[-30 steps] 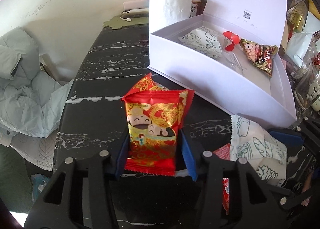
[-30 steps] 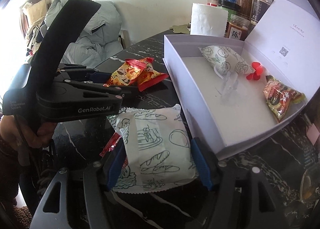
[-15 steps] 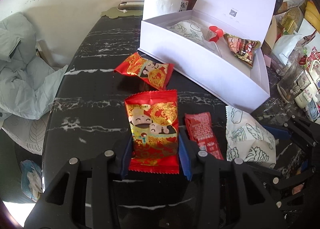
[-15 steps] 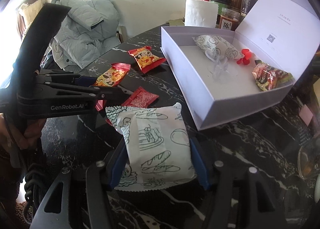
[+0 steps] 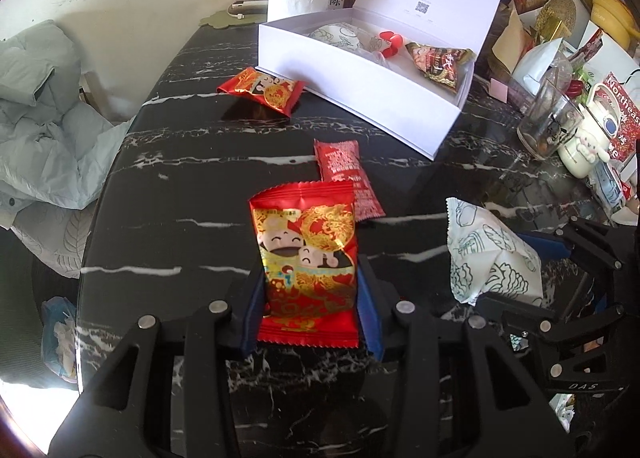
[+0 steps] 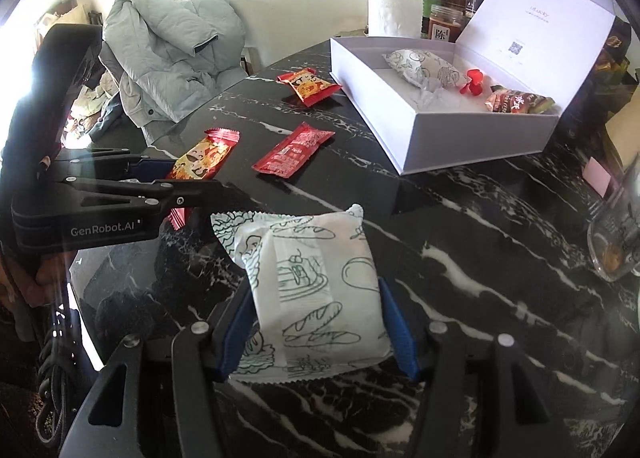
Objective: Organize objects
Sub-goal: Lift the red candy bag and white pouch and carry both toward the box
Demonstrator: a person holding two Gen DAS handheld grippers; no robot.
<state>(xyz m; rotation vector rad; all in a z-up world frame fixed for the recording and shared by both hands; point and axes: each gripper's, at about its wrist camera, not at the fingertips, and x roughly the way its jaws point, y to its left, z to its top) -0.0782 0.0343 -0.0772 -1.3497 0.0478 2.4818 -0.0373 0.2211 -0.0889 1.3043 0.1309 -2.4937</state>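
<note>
Left gripper (image 5: 310,294) clamped on a red-and-gold snack packet (image 5: 306,258), upright between the blue pads, above the black marble table (image 5: 168,186); right gripper (image 6: 316,332) pinching a white bread-print packet (image 6: 312,290) the same way, also lifted over the tabletop. Lying loose on the table: a second red-and-gold packet (image 5: 262,90) just beside the near wall of the open white box (image 5: 360,98), and a plain red sachet (image 5: 346,174) between that box and the held packet. Inside the box: another bread-print packet (image 6: 424,64), a small red object (image 6: 474,82) and a dark snack pouch (image 6: 516,102).
</note>
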